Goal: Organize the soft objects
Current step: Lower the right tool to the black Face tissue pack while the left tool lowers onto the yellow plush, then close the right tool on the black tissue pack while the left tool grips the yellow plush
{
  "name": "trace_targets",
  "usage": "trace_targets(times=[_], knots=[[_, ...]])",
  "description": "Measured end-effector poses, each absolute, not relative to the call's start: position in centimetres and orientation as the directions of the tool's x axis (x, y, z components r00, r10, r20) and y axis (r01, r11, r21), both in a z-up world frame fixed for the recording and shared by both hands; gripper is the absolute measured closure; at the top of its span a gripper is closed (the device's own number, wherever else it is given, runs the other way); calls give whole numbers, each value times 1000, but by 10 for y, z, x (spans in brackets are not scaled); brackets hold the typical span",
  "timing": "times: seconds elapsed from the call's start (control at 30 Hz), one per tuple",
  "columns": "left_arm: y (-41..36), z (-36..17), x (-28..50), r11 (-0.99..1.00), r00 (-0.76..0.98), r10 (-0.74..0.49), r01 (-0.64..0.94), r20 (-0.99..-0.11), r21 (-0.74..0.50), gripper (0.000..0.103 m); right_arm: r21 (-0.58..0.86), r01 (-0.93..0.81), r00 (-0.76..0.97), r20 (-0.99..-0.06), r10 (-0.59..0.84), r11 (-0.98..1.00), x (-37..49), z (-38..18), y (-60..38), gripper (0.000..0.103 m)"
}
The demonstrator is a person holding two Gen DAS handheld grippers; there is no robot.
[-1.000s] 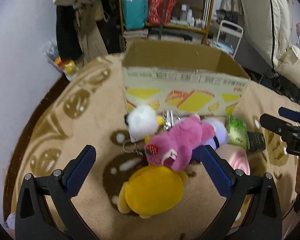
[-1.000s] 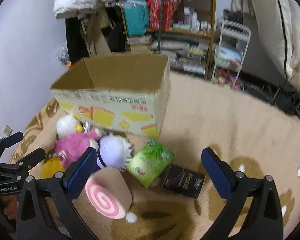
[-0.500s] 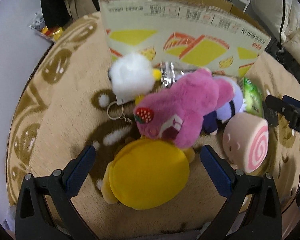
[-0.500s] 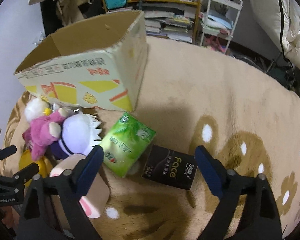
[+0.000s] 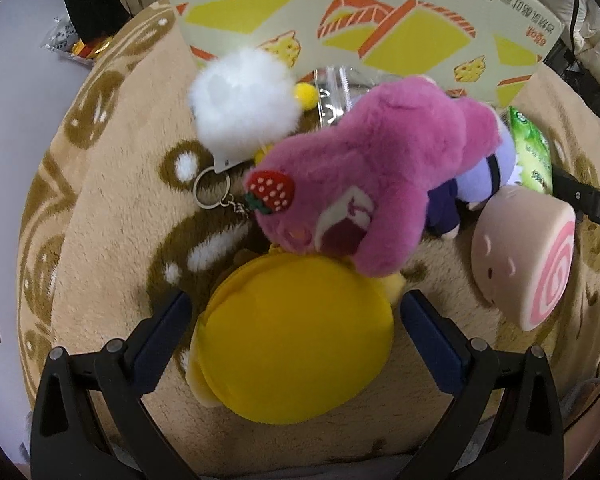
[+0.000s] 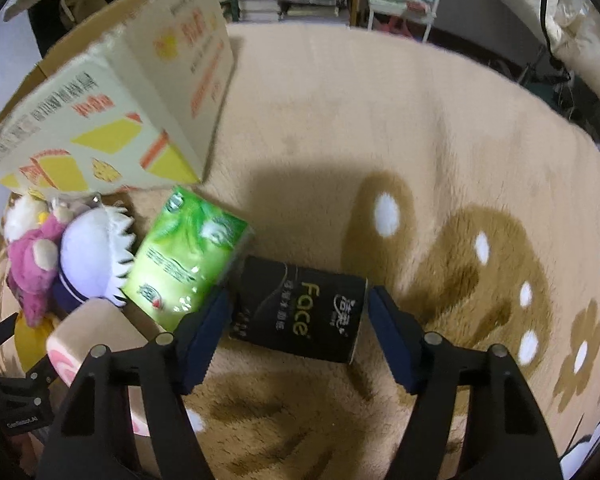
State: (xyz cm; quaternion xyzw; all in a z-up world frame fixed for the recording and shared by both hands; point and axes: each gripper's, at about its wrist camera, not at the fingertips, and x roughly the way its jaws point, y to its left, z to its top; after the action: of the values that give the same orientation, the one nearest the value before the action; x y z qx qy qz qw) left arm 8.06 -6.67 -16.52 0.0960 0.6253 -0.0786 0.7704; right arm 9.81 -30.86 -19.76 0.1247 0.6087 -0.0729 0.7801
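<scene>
From the left wrist, the left gripper (image 5: pixel 294 322) points down at the beige rug (image 5: pixel 112 208) with its jaws spread on either side of the round yellow plush (image 5: pixel 292 344), the pads close to its flanks but not clearly pressing. A pink plush (image 5: pixel 364 184) lies across the yellow one's far edge, a white fluffy plush (image 5: pixel 242 106) sits beyond it, and a swirl-roll plush (image 5: pixel 528 260) lies to the right, all in front of the cardboard box (image 5: pixel 380 20).

From the right wrist, the right gripper (image 6: pixel 298 322) has just been closing; its jaws straddle the black tissue pack (image 6: pixel 300 312), the right pad just beside its end, contact unclear. The green tissue pack (image 6: pixel 188 256) lies touching it on the left
</scene>
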Motion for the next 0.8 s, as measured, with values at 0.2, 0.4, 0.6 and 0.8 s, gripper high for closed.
trace_targets(times=[0.2, 0.4, 0.6, 0.8], knots=[[-68, -174, 85, 969, 181, 13, 241, -983, 57, 1, 103, 263, 222, -974, 43, 959, 106, -207, -315, 28], [-67, -178, 88, 970, 170, 14, 235, -985, 54, 1, 69, 231, 214, -977, 19, 970, 119, -213, -312, 28], [-64, -193, 91, 964, 163, 28, 257, -986, 70, 7, 56, 212, 217, -976, 9, 976, 116, -221, -308, 30], [-66, -192, 88, 964, 160, 29, 258, -987, 71, 16, 36, 192, 216, -976, -7, 981, 99, -220, -290, 30]])
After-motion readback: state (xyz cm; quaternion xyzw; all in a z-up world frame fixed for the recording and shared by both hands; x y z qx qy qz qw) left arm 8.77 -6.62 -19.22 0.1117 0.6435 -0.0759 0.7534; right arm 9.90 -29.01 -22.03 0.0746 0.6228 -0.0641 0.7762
